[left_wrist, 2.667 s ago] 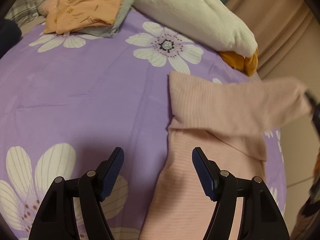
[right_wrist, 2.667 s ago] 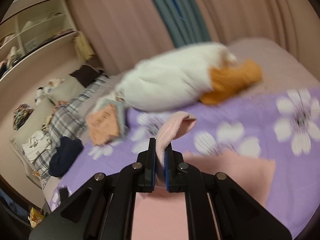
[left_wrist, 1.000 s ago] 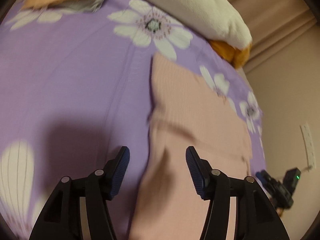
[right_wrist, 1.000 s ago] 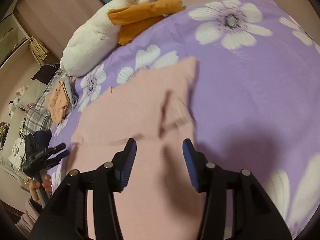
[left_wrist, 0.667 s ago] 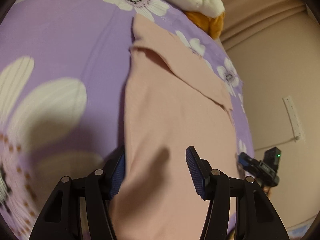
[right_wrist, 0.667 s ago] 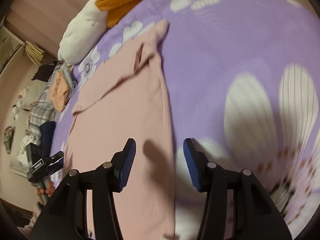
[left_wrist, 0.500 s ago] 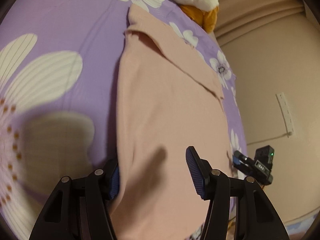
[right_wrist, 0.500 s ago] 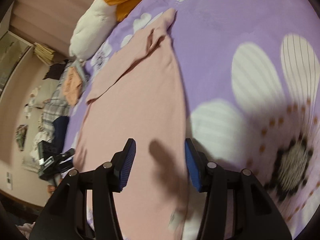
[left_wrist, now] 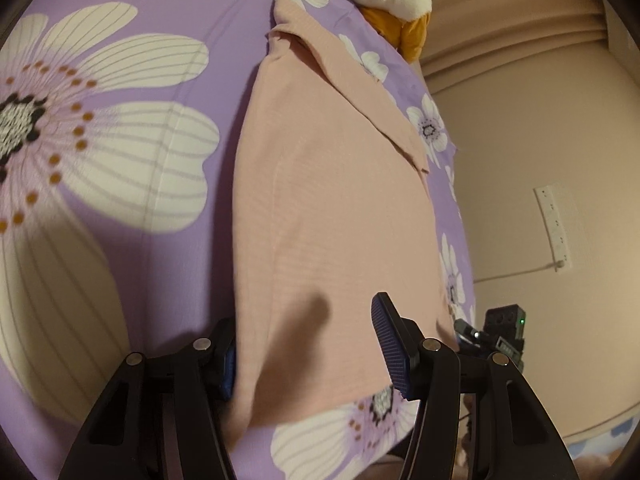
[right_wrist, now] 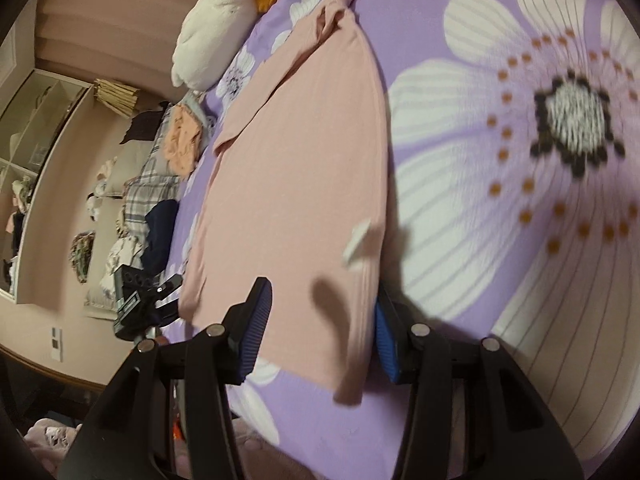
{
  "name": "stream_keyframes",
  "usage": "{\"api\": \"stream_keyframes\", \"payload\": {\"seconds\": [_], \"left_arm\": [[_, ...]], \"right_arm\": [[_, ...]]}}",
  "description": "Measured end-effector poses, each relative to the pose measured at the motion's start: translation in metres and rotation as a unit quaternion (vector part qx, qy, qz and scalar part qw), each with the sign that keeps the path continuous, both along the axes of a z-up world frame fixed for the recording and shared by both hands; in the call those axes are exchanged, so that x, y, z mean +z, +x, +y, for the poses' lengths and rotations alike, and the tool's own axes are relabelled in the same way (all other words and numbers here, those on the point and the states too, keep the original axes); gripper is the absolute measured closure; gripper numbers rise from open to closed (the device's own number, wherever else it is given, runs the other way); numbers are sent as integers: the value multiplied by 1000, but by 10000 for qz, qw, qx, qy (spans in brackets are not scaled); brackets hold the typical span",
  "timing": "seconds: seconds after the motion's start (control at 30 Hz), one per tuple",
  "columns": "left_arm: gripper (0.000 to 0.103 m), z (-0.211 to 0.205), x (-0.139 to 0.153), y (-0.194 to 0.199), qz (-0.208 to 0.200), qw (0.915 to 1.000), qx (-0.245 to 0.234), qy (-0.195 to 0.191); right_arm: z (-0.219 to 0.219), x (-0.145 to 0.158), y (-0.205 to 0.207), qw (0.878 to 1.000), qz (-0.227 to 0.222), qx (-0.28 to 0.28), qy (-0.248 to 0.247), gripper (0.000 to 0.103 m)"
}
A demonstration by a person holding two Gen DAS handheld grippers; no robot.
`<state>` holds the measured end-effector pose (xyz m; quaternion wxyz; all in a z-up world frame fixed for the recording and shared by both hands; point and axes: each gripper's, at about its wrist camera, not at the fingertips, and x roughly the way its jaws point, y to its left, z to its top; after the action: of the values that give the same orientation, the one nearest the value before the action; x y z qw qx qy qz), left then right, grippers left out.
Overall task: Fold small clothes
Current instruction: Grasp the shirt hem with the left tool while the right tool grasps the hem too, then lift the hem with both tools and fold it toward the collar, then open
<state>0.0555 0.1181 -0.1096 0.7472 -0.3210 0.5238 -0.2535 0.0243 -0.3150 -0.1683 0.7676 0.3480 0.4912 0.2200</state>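
Note:
A pink ribbed top (left_wrist: 332, 200) lies flat and lengthwise on the purple flowered bedspread (left_wrist: 120, 160), its sleeves folded across the far end. My left gripper (left_wrist: 308, 352) is open at the near left corner of the hem: one pad is tucked beside the cloth's left edge, the other stands over the fabric. In the right wrist view the same top (right_wrist: 304, 152) runs away from me, and my right gripper (right_wrist: 320, 328) straddles its near right edge. Its jaws are closing, with the cloth between pads that still stand apart. Each view also catches the other gripper, the right gripper (left_wrist: 500, 332) and the left gripper (right_wrist: 140, 304).
A white and orange plush pillow (right_wrist: 216, 28) lies past the top's far end. An orange garment (right_wrist: 182, 140) and dark and plaid clothes (right_wrist: 160, 232) are heaped at the bed's far left. The bed's near edge is right under both grippers. A wall socket strip (left_wrist: 554, 228) is on the right.
The right gripper has let go of the sleeve, which now lies folded. Both grippers have drawn back along the top to its near hem corners, and more of the top shows.

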Motion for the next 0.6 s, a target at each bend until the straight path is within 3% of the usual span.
{"api": "stream_keyframes", "payload": {"seconds": [0.1, 0.17, 0.23, 0.27, 0.37, 0.5, 0.6], "left_arm": [[57, -2, 0, 5, 9, 9999, -6, 103], [68, 0, -2, 6, 55, 10000, 16, 45], [85, 1, -3, 8, 82, 9999, 64, 90], [86, 1, -3, 8, 82, 9999, 84, 123], [102, 4, -1, 5, 53, 9997, 192, 123], [102, 11, 21, -3, -324, 9987, 299, -262], [103, 8, 39, -4, -603, 9973, 260, -341]], "right_arm": [[6, -2, -3, 9999, -96, 36, -42, 60], [11, -5, 3, 9999, -105, 19, -108, 78], [11, -8, 10, 9999, -76, -33, -90, 88], [12, -10, 12, 9999, -85, -53, -78, 94], [14, -6, 13, 9997, -155, -71, -147, 95], [16, 11, 9, 9989, -455, -61, -122, 97], [17, 31, 7, 9966, -825, -65, -48, 98]]}}
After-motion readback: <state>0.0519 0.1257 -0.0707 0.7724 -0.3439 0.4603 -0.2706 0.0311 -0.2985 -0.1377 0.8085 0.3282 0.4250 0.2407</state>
